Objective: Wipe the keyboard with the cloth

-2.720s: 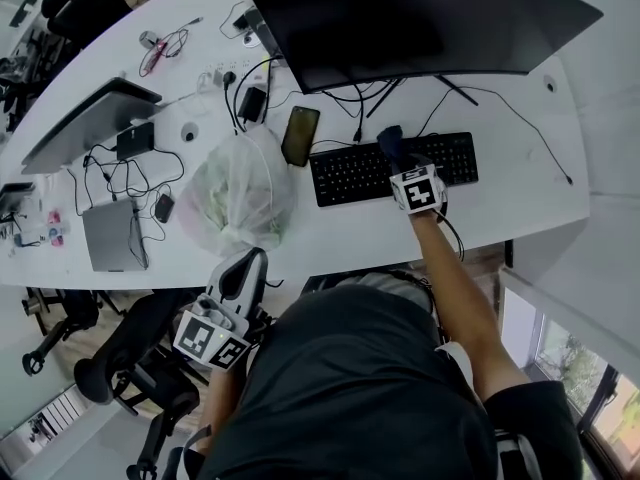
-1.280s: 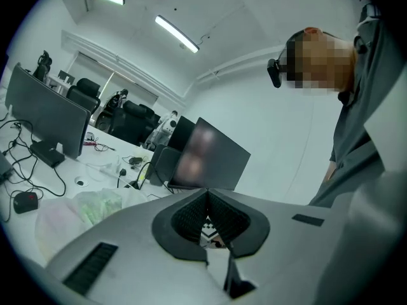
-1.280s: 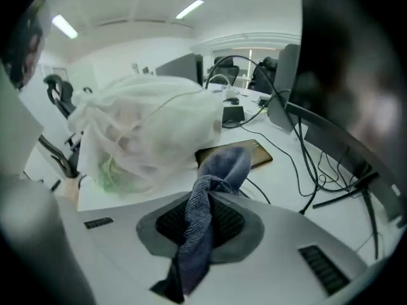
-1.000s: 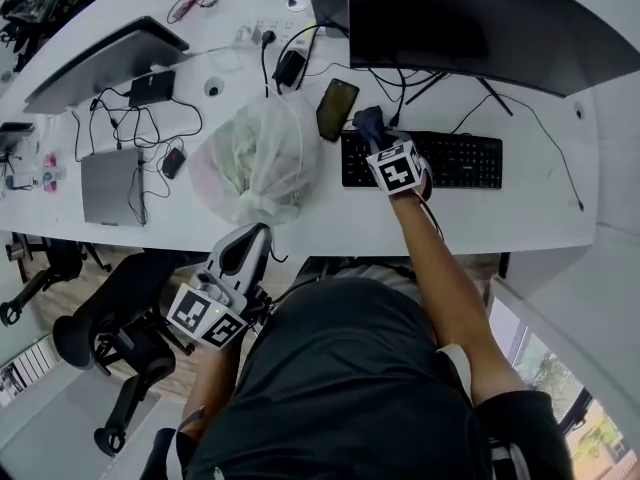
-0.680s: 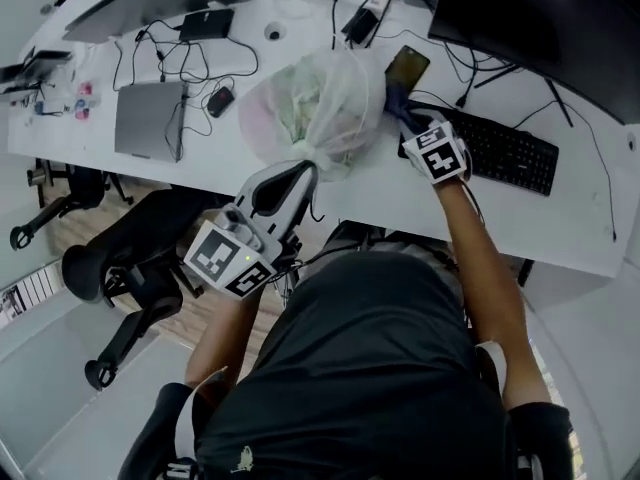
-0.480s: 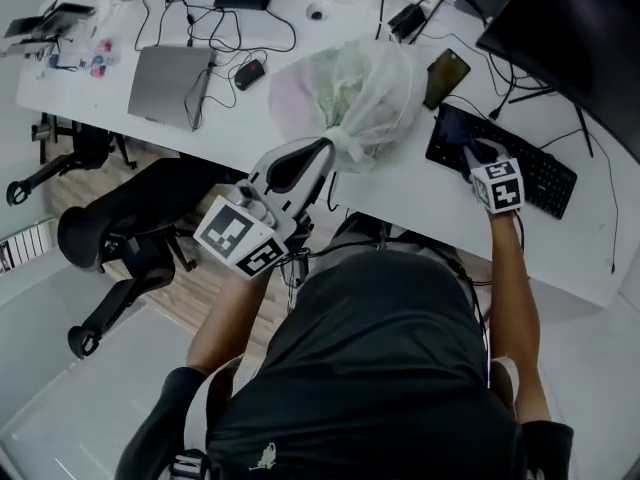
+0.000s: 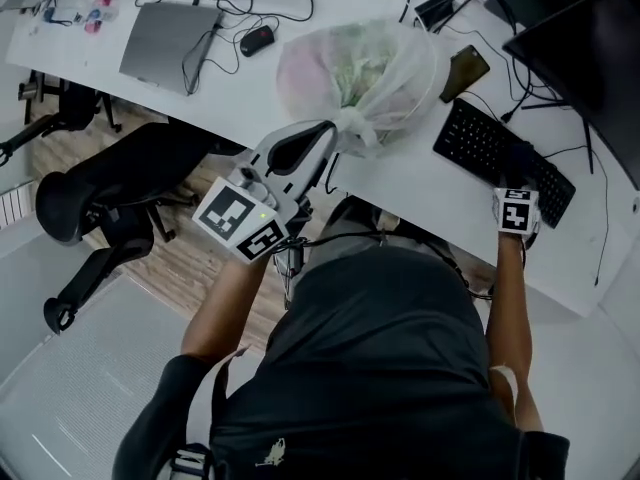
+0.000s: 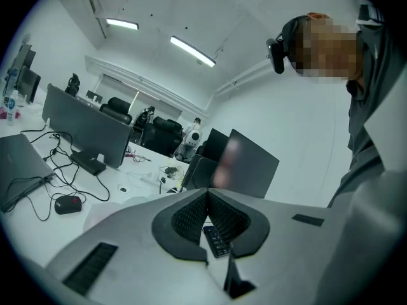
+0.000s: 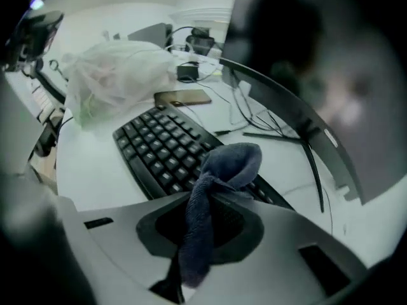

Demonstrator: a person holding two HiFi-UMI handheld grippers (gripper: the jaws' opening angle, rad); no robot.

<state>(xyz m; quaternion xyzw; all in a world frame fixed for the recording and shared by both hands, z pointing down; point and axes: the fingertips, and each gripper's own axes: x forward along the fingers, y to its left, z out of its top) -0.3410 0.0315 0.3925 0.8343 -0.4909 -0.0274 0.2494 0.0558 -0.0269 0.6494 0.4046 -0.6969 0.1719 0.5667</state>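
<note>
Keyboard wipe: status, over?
Right claw shut on cloth, over keyboard. Left claw shut, empty. Phone and bag beside it, keys clear.

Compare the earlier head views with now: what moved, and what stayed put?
The right claw, clamped on the cloth, swept it along the keyboard from the left end toward the right half. The left claw stayed shut and empty, held off the desk. The bag and phone are unmoved.
</note>
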